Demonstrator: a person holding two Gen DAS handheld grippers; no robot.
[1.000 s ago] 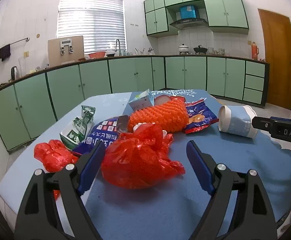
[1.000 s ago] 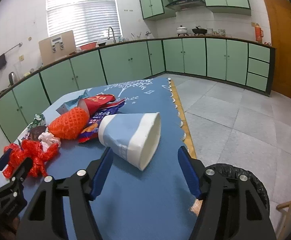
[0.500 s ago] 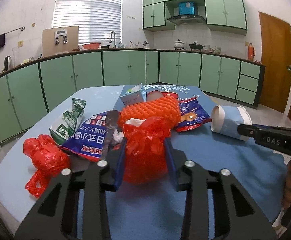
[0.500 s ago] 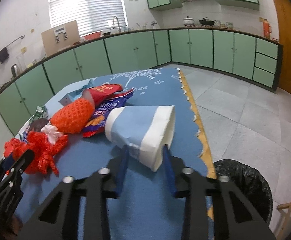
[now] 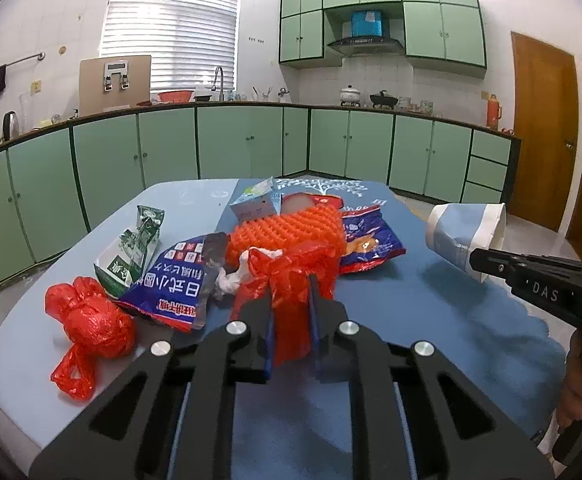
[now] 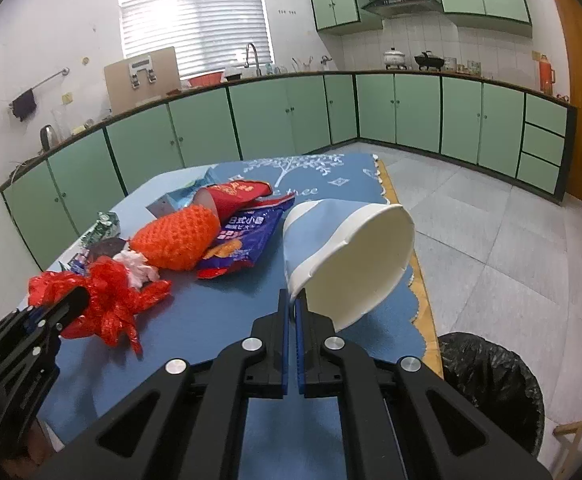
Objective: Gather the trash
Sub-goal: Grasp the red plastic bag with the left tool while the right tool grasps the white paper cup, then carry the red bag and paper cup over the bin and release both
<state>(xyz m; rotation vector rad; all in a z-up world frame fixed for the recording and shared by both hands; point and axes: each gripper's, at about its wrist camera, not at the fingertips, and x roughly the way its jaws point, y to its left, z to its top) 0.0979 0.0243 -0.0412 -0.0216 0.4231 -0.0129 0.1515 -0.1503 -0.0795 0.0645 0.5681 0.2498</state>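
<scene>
Item 1: left tool (image 5: 289, 312), nearest in left wrist view. Jaws have just been closing; now clamped on red plastic bag (image 5: 291, 280), which is bunched betw. the blue pads, on the blue-covered surface (image 5: 431, 320).

Item 2: right tool (image 6: 292, 308), nearest in right wrist view. Jaws have just been closing; now pinched together on the wall of blue-and-white paper cup (image 6: 347, 256) near its rim. Cup tilted, mouth toward camera and right, crumpled at grip. Whether cup bottom touches the surface: can't tell.

Item 3: black-lined trash bin (image 6: 491, 380) on floor, lower right, just beside surface edge.

Item 4: second red plastic bag (image 5: 87, 320), knotted, near-left edge of surface, apart from the tools.

Item 5: mid-surface pile, items touching/overlapping: white tissue wad (image 5: 231, 276), blue snack wrapper (image 5: 175, 284), green-and-white carton (image 5: 131, 248) flattened at left, orange foam net (image 5: 287, 232), second blue snack packet (image 5: 371, 240) under net's right side.

Item 6: behind the net: red cup (image 6: 231, 196) on its side, small pale carton (image 5: 255, 204).

Item 7: background: green cabinets (image 5: 243, 144) along the walls, window w/ blinds (image 5: 171, 28).
</scene>
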